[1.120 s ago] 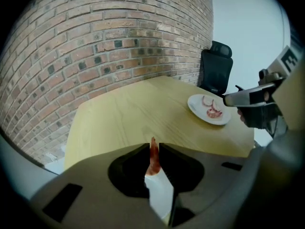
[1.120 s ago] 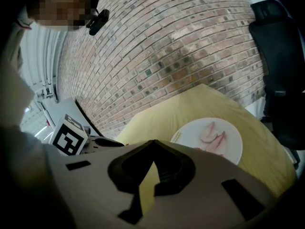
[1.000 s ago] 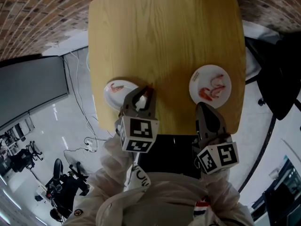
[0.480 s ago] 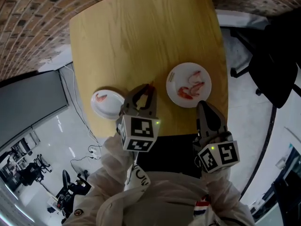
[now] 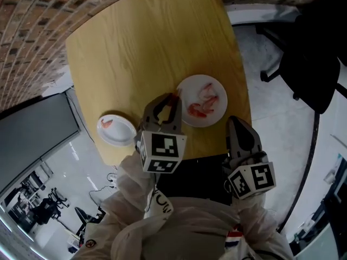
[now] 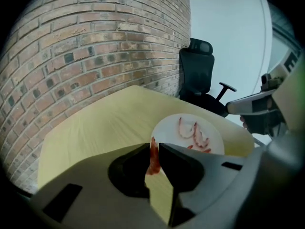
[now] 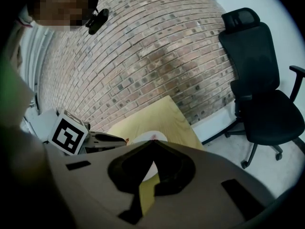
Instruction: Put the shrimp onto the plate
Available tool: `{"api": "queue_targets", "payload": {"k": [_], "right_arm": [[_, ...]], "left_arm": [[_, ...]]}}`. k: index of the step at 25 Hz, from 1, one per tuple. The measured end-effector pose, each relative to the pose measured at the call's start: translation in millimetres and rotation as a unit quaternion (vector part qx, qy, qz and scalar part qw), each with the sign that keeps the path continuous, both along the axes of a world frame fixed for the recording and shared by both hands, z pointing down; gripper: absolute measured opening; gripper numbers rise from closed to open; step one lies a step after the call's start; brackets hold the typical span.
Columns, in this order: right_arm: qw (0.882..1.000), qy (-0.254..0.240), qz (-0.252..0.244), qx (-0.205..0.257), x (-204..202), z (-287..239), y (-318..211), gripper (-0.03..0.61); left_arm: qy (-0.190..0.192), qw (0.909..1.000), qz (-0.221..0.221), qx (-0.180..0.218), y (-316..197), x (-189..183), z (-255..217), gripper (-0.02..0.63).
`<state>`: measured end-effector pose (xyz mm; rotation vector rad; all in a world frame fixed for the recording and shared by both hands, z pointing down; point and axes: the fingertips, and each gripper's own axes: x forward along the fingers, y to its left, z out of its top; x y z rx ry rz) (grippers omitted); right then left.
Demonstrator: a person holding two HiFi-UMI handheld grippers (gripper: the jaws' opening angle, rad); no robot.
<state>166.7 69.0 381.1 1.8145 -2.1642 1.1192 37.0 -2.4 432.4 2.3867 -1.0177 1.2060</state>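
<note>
A red shrimp (image 6: pixel 154 157) hangs pinched between the jaws of my left gripper (image 6: pixel 155 149), which is shut on it. In the head view that gripper (image 5: pixel 172 98) holds the shrimp (image 5: pixel 173 96) at the left rim of a white plate (image 5: pixel 216 86) that carries a few shrimps (image 5: pixel 198 109). The same plate (image 6: pixel 214 136) lies just past the jaws in the left gripper view. A smaller white plate (image 5: pixel 120 135) with one shrimp (image 5: pixel 107 123) sits near the table's left front edge. My right gripper (image 5: pixel 238 123) is shut on nothing, at the table's front edge right of the larger plate.
The plates sit on a yellow wooden table (image 5: pixel 141 47) that backs onto a brick wall (image 5: pixel 32 15). A black office chair (image 5: pixel 309 47) stands to the right on the pale floor. The left gripper's marker cube (image 7: pixel 69 135) shows in the right gripper view.
In the head view the table and both plates have slid left and down. The larger plate now lies right beside the left gripper's tips. The shrimp stays pinched; the right gripper stays shut.
</note>
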Motion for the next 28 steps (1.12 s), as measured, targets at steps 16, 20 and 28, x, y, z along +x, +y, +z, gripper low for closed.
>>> {"api": "queue_targets", "payload": {"k": [16, 20, 28], "right_arm": [[0.999, -0.005, 0.041, -0.013, 44.6, 12.1, -5.2, 0.025], [0.999, -0.010, 0.040, -0.014, 45.2, 13.6, -7.8, 0.024], [0.999, -0.013, 0.041, -0.018, 53.3, 17.5, -10.8, 0.023]], "left_arm": [[0.045, 0.9990, -0.006, 0.000, -22.7, 59.7, 7.7, 0.066], [0.050, 0.9986, -0.016, 0.000, -26.2, 62.4, 7.9, 0.066], [0.055, 0.9982, -0.020, -0.007, -22.9, 72.7, 9.0, 0.066]]}}
